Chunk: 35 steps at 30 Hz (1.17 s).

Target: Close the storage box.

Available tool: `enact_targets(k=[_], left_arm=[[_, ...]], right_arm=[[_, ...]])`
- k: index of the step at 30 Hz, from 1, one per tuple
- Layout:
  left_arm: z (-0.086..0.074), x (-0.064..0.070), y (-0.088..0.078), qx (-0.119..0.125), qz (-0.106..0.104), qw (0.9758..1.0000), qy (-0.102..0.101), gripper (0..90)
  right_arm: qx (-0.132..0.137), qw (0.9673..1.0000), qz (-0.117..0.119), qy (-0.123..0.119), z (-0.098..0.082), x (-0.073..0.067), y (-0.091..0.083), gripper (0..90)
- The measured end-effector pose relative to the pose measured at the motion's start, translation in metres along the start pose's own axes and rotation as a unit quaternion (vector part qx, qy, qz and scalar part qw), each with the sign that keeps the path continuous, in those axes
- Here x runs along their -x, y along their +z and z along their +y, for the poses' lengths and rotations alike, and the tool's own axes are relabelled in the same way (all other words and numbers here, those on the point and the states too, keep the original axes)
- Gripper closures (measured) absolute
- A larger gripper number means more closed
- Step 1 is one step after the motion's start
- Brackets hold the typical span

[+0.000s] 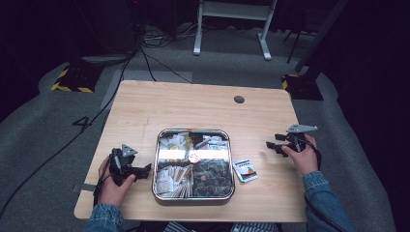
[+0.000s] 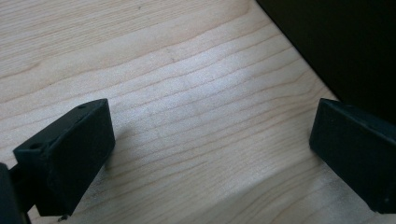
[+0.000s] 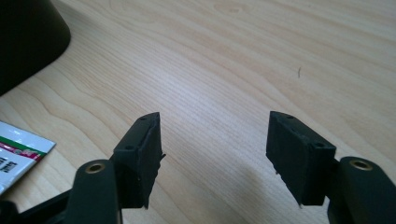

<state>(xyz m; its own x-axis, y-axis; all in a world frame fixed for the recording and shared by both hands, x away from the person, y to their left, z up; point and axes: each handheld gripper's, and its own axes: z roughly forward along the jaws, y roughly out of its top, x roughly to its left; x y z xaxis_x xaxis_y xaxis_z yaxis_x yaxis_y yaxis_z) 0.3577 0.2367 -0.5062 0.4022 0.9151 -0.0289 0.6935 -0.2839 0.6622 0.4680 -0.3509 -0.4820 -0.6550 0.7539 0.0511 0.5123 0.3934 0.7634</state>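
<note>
While both claws, left claw (image 1: 145,169) and right claw (image 1: 270,145), stand open and empty, we should lower the right one squarely over the sachet (image 1: 245,170) just beside the tray (image 1: 193,198).

Grey carpet floor (image 1: 43,125) — dark room, white desk frame (image 1: 232,24), cables (image 1: 145,53)

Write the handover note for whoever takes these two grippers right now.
Left gripper: open, nothing between the jaws, low over the table just left of the metal tray.
Right gripper: open, holding nothing, right of the tray.
One white sachet lies on the table beside the tray's right wall; the tray's compartments hold more packets.
Done: unclear from here.
Left: probably pick up the loose sachet.
</note>
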Motion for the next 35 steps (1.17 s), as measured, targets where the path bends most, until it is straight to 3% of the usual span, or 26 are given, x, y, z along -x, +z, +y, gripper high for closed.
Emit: enact_targets(k=[9,13,15,17,21,35], left_arm=[[0.000,0.000,0.000,0.000,0.000,1.0000,0.000,0.4],[0.000,0.000,0.000,0.000,0.000,1.0000,0.000,0.4],[0.000,0.000,0.000,0.000,0.000,1.0000,0.000,0.4],[0.000,0.000,0.000,0.000,0.000,1.0000,0.000,0.4],[0.000,0.000,0.000,0.000,0.000,1.0000,0.000,0.4],[0.001,0.000,0.001,0.000,0.000,1.0000,0.001,0.2]], right_arm=[[-0.026,0.9996,0.002,-0.010,-0.009,-0.002,0.015,34.1],[-0.023,0.9996,-0.001,-0.017,-0.009,-0.004,0.017,31.8],[-0.022,0.9995,-0.005,-0.023,-0.010,-0.004,0.018,27.1],[-0.021,0.9993,-0.014,-0.027,-0.011,-0.004,0.021,15.5],[-0.027,0.9992,-0.018,-0.021,-0.010,-0.002,0.023,10.1],[-0.033,0.9990,-0.015,-0.025,-0.009,-0.001,0.025,5.7]])
